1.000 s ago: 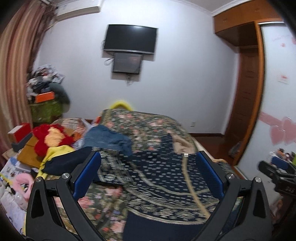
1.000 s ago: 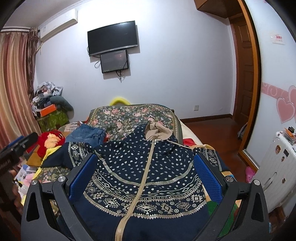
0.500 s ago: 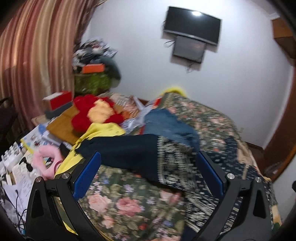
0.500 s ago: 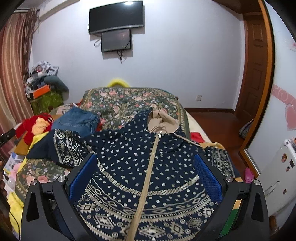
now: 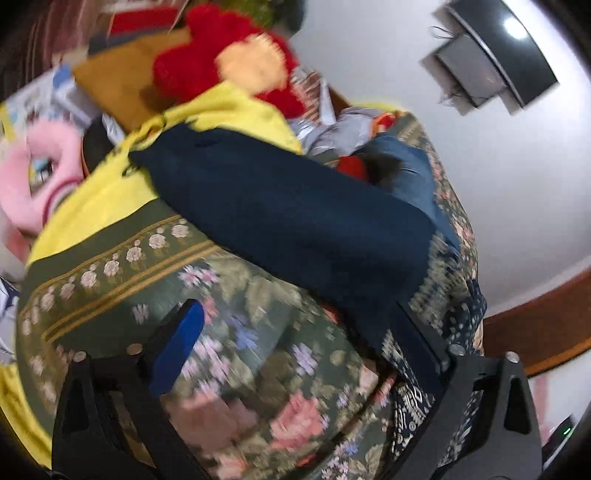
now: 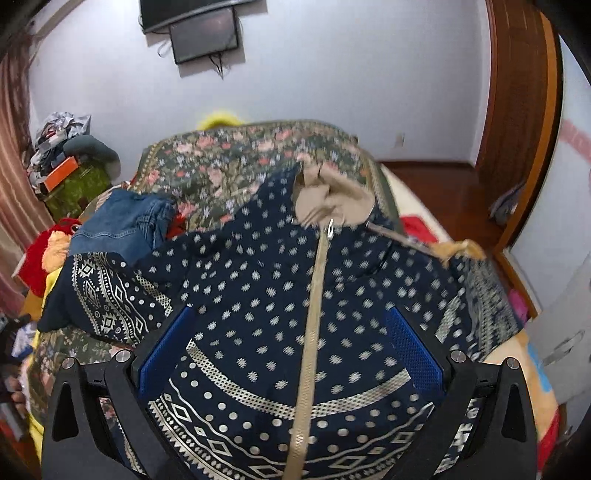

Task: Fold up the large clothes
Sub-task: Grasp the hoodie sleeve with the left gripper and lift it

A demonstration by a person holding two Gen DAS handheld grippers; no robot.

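Left wrist view, blurred: left gripper (image 5: 295,325) jaws spread wide, empty; the jacket's navy sleeve (image 5: 295,221) lies just ahead, apparently on the floral bedspread (image 5: 258,369).

Right wrist view: right gripper (image 6: 291,328) jaws wide apart, empty, over the patterned jacket (image 6: 258,288); tan zipper (image 6: 314,314) runs between them.

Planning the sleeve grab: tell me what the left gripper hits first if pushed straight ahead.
Probably the navy sleeve of the patterned zip jacket, lying across the green floral bedspread; the open left gripper points at it, though blur hides depth.

floral bedspread (image 6: 236,166) | jeans (image 6: 125,221) at its left edge | red plush toy (image 5: 207,74) beside bed | wall TV (image 6: 195,11) | wooden door (image 6: 517,110)
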